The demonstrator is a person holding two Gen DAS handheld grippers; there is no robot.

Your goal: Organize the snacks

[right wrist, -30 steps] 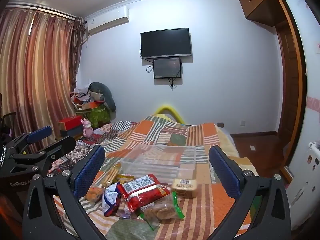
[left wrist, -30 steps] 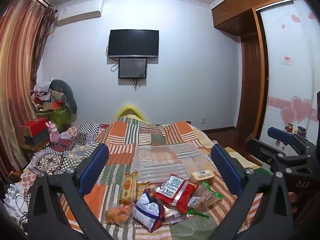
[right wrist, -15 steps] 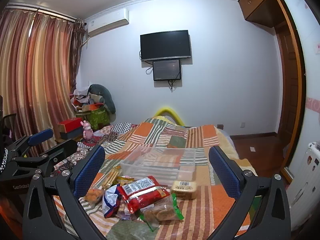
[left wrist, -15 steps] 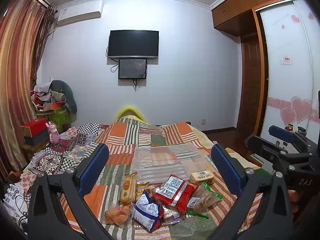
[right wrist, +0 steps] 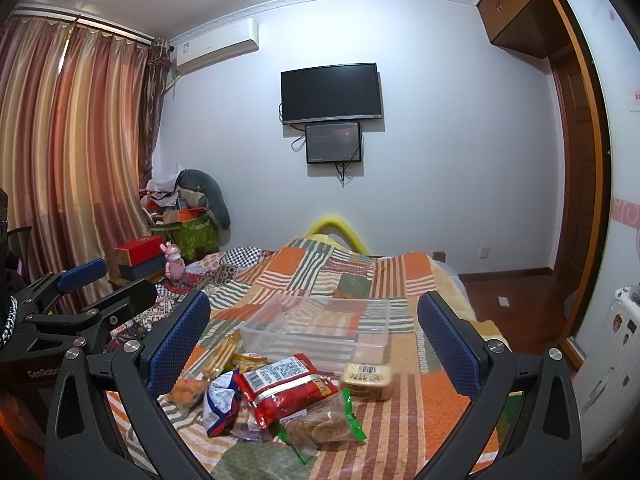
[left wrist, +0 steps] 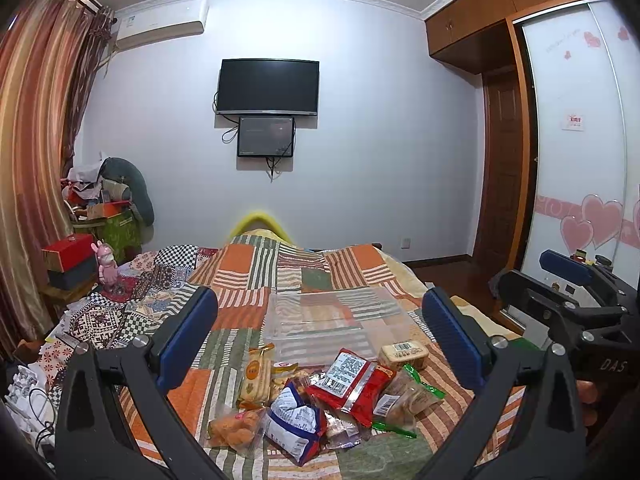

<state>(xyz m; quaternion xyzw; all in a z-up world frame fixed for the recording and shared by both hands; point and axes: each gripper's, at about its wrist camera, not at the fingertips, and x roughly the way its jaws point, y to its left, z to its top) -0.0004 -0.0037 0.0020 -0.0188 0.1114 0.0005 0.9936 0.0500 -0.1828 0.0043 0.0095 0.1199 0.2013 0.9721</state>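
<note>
Both grippers hang above the near end of a bed covered by a patchwork quilt (left wrist: 248, 264), and both are released. The left gripper (left wrist: 320, 336) has its blue-padded fingers (left wrist: 188, 336) spread wide, with nothing between them and nothing touching them; the snack pile lies on the quilt below and beyond the gap. The right gripper (right wrist: 314, 338) is spread just as wide, its pads equally bare, and it also holds nothing. In the left wrist view the right gripper's frame shows at the right edge; in the right wrist view the left gripper's frame shows at the left edge, so the two tools sit side by side and apart.

The snacks lie in a loose heap on the quilt. A red packet (right wrist: 286, 386) rests on top of the heap, overlapping a clear bag of brown cookies with green edging (right wrist: 322, 426). To its left sits a blue and white bag (right wrist: 218, 402), and further left a clear bag of orange puffs (right wrist: 186, 390). A yellow packet of biscuits (left wrist: 254, 376) lies behind those. A tan tub with a barcode label (right wrist: 366, 376) stands just right of the red packet.

Directly behind the heap sits a clear plastic bin (right wrist: 320, 330), its near wall close to the red packet and the tub.
</note>
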